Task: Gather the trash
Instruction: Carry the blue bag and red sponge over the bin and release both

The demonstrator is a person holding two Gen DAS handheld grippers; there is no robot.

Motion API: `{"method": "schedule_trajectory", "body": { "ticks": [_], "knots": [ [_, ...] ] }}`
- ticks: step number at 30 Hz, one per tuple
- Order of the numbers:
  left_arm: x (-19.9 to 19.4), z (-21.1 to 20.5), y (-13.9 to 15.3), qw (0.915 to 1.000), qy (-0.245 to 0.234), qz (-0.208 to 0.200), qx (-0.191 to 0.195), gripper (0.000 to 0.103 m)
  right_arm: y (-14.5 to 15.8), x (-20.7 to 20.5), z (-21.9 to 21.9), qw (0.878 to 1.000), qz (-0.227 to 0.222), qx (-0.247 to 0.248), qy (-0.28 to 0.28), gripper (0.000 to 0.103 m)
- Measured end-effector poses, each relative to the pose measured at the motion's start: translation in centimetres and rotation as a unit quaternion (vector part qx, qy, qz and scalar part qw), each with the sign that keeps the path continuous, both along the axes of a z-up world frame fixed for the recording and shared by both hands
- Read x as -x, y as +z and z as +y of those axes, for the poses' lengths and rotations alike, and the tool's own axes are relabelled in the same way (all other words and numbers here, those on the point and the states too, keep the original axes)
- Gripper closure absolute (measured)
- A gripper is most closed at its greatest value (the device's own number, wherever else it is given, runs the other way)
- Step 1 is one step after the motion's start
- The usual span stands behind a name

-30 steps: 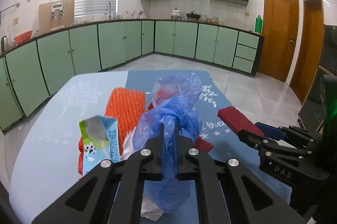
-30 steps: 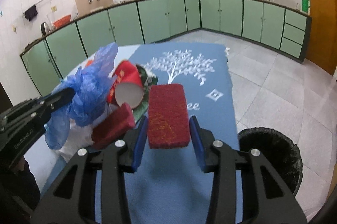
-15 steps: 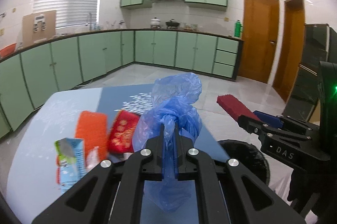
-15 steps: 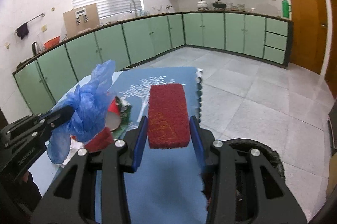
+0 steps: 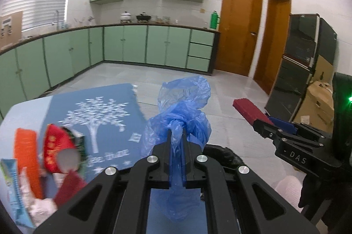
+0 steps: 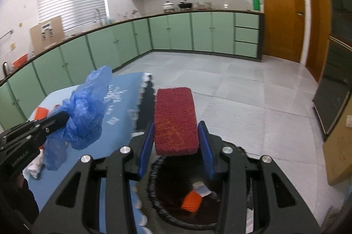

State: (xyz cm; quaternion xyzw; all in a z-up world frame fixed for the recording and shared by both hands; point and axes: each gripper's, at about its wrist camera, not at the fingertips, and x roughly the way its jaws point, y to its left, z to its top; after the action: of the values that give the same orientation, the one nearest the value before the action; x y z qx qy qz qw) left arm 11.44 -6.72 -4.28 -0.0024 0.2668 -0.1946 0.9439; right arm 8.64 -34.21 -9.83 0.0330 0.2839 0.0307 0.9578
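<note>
My left gripper is shut on a crumpled blue plastic bag and holds it in the air past the table's right edge; the bag also shows in the right wrist view. My right gripper is shut on a dark red scouring pad, held above the black trash bin on the floor. The pad also shows in the left wrist view. An orange piece and a white scrap lie inside the bin.
The table with a blue tree-print cloth holds a red paper cup, an orange sponge, a blue carton and white tissue at the left. Green cabinets line the walls. Cardboard boxes stand at the right.
Both grippers have swung right, off the table toward the bin. The bin now lies right under the scouring pad. Both grips stay shut on their loads.
</note>
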Motion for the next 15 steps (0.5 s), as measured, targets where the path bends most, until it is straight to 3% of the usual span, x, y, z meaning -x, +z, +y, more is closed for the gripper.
{"method": "schedule_trajectory", "body": {
  "ticks": [15],
  "knots": [
    [-4.8, -8.4, -4.0, 0.9976, -0.048, 0.044, -0.025, 0.097, -5.4, -1.9, -6.4, 0.998, 0.041, 0.001, -0.055, 0.064]
  ]
}}
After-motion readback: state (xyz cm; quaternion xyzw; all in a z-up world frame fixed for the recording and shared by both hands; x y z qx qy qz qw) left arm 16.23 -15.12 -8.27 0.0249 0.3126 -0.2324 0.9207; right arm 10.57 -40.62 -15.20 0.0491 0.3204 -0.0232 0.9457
